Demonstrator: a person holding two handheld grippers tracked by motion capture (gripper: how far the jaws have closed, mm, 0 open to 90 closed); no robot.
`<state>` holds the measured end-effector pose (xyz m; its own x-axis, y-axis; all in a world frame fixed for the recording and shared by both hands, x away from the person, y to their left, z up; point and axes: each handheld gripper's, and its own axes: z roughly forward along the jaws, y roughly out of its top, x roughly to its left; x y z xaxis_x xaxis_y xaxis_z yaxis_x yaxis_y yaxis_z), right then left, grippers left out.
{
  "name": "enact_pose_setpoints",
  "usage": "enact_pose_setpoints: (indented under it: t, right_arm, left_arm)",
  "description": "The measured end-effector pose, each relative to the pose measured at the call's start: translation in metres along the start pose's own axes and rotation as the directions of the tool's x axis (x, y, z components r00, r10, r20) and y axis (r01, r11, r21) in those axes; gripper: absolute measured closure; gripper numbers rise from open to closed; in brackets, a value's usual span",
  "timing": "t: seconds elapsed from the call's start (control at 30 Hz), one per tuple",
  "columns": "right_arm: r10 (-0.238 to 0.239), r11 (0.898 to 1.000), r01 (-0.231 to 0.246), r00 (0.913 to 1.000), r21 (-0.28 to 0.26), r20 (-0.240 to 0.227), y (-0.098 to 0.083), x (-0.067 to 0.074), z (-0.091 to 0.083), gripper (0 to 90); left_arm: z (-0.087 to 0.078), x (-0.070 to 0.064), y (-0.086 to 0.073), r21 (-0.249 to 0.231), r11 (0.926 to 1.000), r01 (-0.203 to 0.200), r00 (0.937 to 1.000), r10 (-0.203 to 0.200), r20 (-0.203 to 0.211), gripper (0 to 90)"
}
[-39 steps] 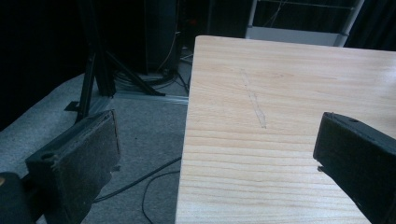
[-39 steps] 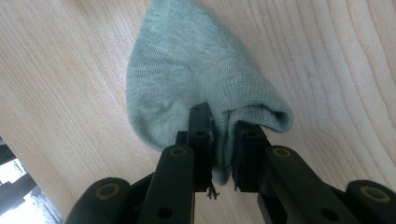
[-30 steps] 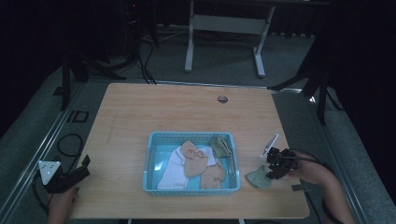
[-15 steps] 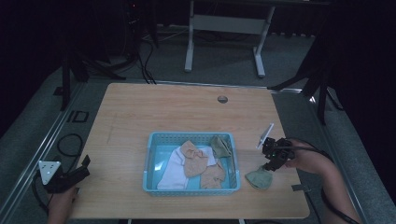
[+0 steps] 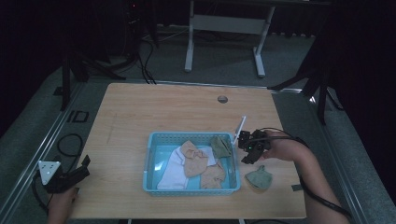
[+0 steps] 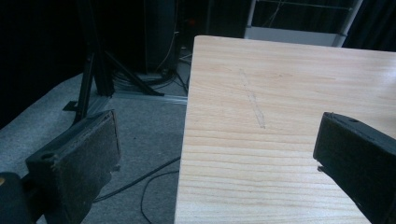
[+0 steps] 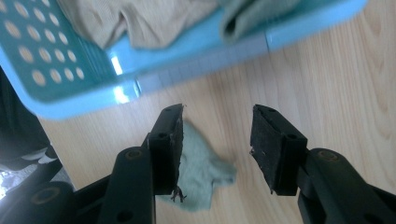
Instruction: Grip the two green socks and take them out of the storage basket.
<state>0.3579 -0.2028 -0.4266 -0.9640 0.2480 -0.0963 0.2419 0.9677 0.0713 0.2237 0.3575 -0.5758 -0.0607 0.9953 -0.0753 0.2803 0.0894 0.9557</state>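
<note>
In the high view, the right gripper point(image 5: 251, 148) was held just beside the right wall of a blue basket point(image 5: 150, 164) of folded cloths, with a green cloth point(image 5: 258, 178) lying on the table point(image 5: 154, 109) below it. The left gripper point(image 5: 65, 177) was kept at the table's near-left corner. In the left gripper view, the jaws were spread wide over the table edge — nothing between them. In the right gripper view, the jaws were parted and empty; the green cloth point(image 7: 204, 170) lay beneath — probably untouched, given the blur.

One basket point(image 5: 149, 158), five cloths point(image 5: 260, 178), two claws point(image 5: 248, 154).
</note>
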Motion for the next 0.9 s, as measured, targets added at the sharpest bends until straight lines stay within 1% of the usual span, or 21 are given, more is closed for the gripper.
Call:
enact_pose_setpoints:
  t: [0.03,0.07,0.1,0.13,0.27,0.37,0.4,0.53,0.57,0.73,0.8,0.87,0.9]
  right_arm:
    - [0.000,1.000,0.000,1.0000,0.000,0.000,0.000,0.000,0.000,53.6]
    - [-0.012,1.000,0.012,0.9999,0.002,0.002,0.008,0.001,0.000,53.6]
    - [-0.012,1.000,0.012,0.9999,0.002,0.002,0.008,0.001,0.000,53.6]
    - [-0.027,1.000,0.027,0.9996,-0.004,0.000,0.016,0.001,0.000,53.6]
    - [-0.047,0.999,0.047,0.9989,-0.007,-0.002,0.030,0.001,0.002,53.6]
    - [-0.048,0.999,0.048,0.9988,-0.004,-0.003,0.032,0.001,0.003,53.6]
    - [-0.057,0.998,0.057,0.9983,0.004,-0.006,0.042,-0.002,0.008,53.6]
    - [-0.059,0.998,0.059,0.9982,0.012,-0.015,0.053,-0.006,0.016,53.5]
    - [-0.059,0.998,0.059,0.9982,0.012,-0.015,0.053,-0.006,0.016,53.5]
    - [-0.053,0.998,0.053,0.9985,0.023,-0.016,0.067,-0.015,0.024,52.5]
    - [-0.054,0.998,0.055,0.9984,0.030,-0.014,0.070,-0.017,0.027,52.1]
    - [-0.045,0.998,0.046,0.9987,0.032,-0.024,0.073,-0.019,0.029,50.6]
    - [-0.050,0.998,0.050,0.9985,0.037,-0.023,0.074,-0.021,0.030,50.1]
  left_arm:
    - [0.000,0.000,0.000,0.000,1.0000,0.000,1.0000,0.000,0.000,0.7]
    - [0.000,0.000,0.000,0.001,1.0000,0.000,1.0000,0.000,0.001,0.7]
    - [0.000,0.000,0.000,0.001,1.0000,0.000,1.0000,0.000,0.001,0.7]
    - [0.000,0.000,0.000,0.000,1.0000,0.001,1.0000,-0.001,0.001,0.7]
    - [0.000,0.000,0.000,0.000,1.0000,0.000,1.0000,0.000,0.003,0.7]
    - [0.000,0.000,0.000,0.001,1.0000,0.001,1.0000,-0.001,0.004,0.7]
    - [0.000,0.000,0.000,0.000,1.0000,0.000,1.0000,0.000,0.005,0.7]
    - [0.000,0.000,0.000,0.001,1.0000,0.002,1.0000,-0.002,0.007,0.7]
    - [0.000,0.000,0.000,0.001,1.0000,0.002,1.0000,-0.002,0.007,0.7]
    - [0.000,0.000,0.000,0.001,1.0000,0.000,1.0000,0.000,0.008,0.7]
    - [0.000,0.001,0.000,0.001,1.0000,0.001,1.0000,-0.001,0.009,0.7]
    - [0.000,0.001,0.000,0.001,1.0000,0.001,1.0000,-0.001,0.010,0.7]
    - [0.000,0.001,0.000,0.001,1.0000,0.000,1.0000,0.000,0.010,0.7]
